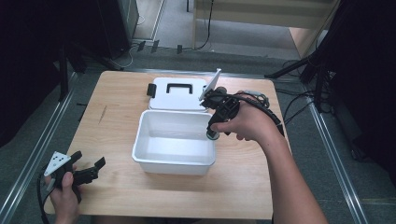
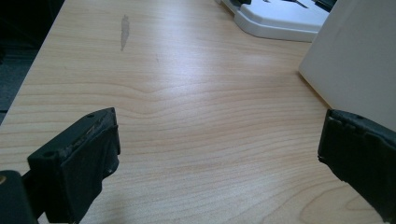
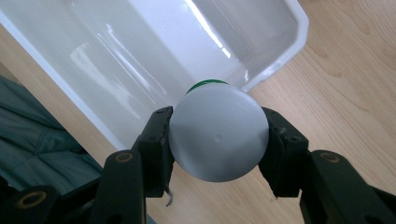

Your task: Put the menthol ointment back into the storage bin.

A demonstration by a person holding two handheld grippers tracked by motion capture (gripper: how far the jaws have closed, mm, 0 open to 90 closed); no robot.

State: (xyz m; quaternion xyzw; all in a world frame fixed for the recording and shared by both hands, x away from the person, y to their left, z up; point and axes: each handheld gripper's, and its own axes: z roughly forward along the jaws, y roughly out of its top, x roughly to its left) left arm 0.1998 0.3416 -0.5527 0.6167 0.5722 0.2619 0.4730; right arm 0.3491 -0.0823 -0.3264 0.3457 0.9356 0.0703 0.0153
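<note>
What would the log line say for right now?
right gripper: shut on white-capped bottle, over white plastic tub | left gripper: open, idle on wooden table

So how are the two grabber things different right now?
The right gripper is shut on a small bottle over the white tub; the left gripper is open and holds nothing. The right one is raised at the tub's edge; the left sits low near the table's corner. Both have black jaws.

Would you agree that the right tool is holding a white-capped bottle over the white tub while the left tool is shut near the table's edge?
Not quite: the left tool is open, its jaws wide apart over bare table in the left gripper view. The right tool does hold the white-capped bottle over the white tub.
</note>
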